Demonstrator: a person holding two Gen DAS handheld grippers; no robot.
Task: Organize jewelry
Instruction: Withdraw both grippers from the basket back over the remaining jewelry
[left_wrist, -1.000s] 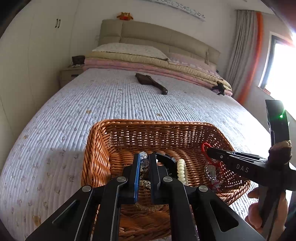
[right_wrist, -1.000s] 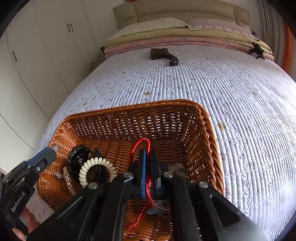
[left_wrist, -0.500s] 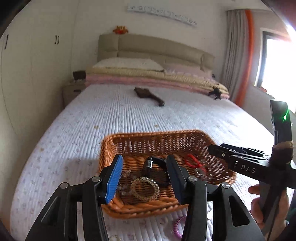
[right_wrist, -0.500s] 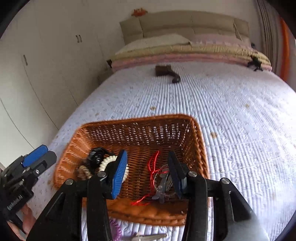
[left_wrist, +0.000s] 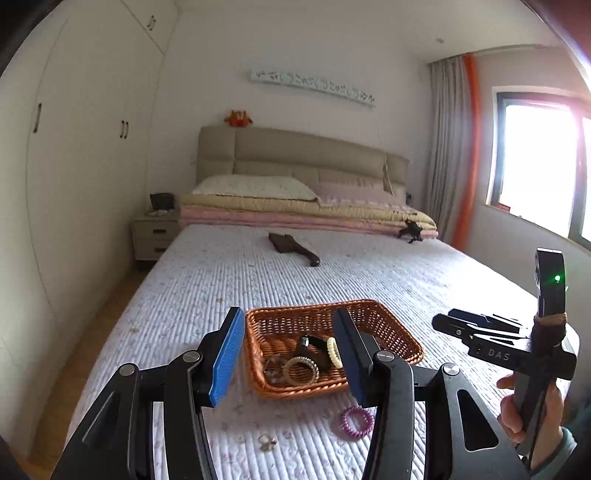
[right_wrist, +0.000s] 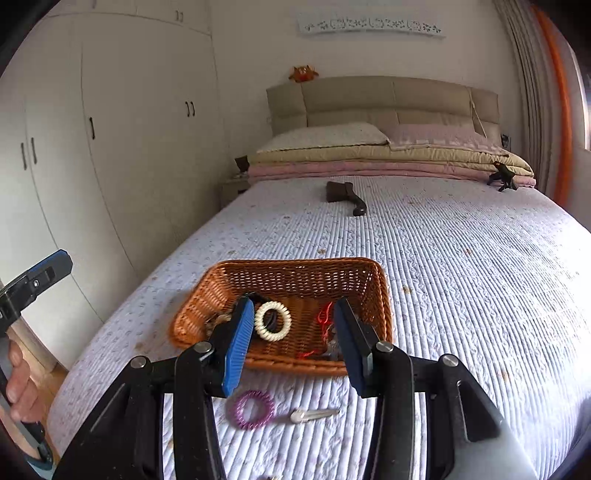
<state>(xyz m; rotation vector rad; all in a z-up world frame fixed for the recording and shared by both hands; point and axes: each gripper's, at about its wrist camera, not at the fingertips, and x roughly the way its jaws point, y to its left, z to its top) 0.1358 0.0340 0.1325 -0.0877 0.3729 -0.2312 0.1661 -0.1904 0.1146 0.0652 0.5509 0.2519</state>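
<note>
A brown wicker basket (left_wrist: 402, 334) (right_wrist: 380, 284) sits on the white quilted bed. It holds a white coil band (right_wrist: 273, 320) (left_wrist: 333, 352), a beige coil band (left_wrist: 301, 370), a black item (left_wrist: 312, 343) and a red cord (right_wrist: 325, 314). A purple coil band (left_wrist: 356, 422) (right_wrist: 254, 408) lies on the quilt in front of the basket. A silver hair clip (right_wrist: 314, 414) lies beside it, and a small ring-like piece (left_wrist: 266, 441) lies further left. My left gripper (left_wrist: 288, 354) is open and empty, raised in front of the basket. My right gripper (right_wrist: 295, 339) is open and empty too.
A dark brush-like object (left_wrist: 293, 248) (right_wrist: 345, 197) lies mid-bed. Folded bedding and pillows (left_wrist: 295, 206) are stacked at the headboard. A black clip (left_wrist: 412, 230) lies at the far right. White wardrobes (right_wrist: 129, 147) and a nightstand (left_wrist: 155, 236) stand to the left.
Both grippers opened, letting jewelry drop into the basket, and drew back and up from it. The basket now looks smaller, and the items on the quilt in front of it have come into view.
</note>
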